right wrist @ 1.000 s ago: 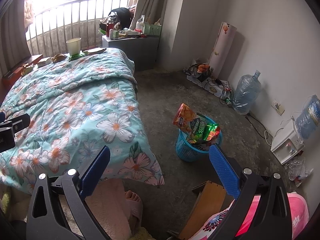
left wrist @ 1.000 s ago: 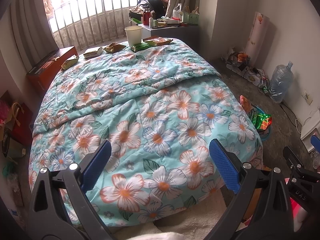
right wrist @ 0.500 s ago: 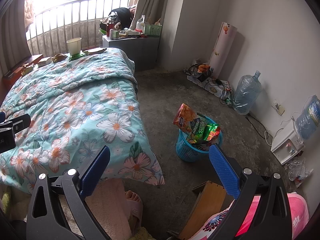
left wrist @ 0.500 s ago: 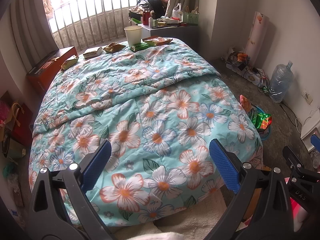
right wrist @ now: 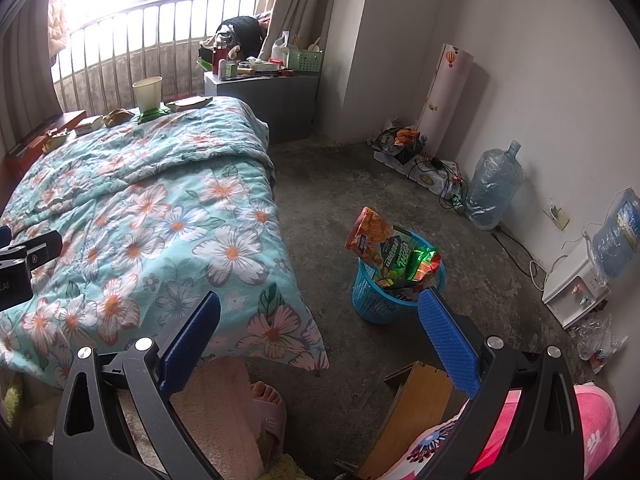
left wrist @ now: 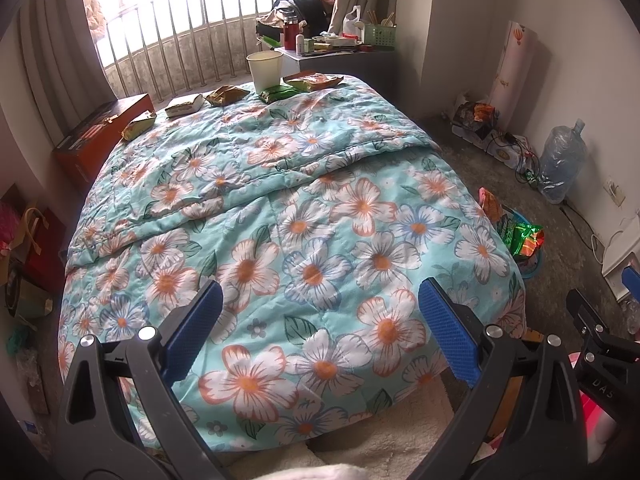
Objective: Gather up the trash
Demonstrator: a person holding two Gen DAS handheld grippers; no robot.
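Note:
Several snack wrappers lie along the far end of the flowered bed (left wrist: 304, 216): a green packet (left wrist: 278, 93), an orange one (left wrist: 314, 80), a brown one (left wrist: 224, 96) and two pale ones (left wrist: 184, 106). A paper cup (left wrist: 265, 69) stands among them, also seen as the cup (right wrist: 148, 94) from the right. A blue basket (right wrist: 390, 296) on the floor right of the bed holds snack bags (right wrist: 394, 252). My left gripper (left wrist: 318, 330) hangs open over the bed's near end. My right gripper (right wrist: 320, 334) is open above the floor near the basket. Both hold nothing.
A grey cabinet (right wrist: 272, 108) with clutter stands past the bed by the railing. Water bottles (right wrist: 494, 186), cables and a white appliance (right wrist: 574, 286) line the right wall. A slippered foot (right wrist: 266, 404), a wooden board (right wrist: 416, 408) and pink fabric (right wrist: 592, 424) lie close below me.

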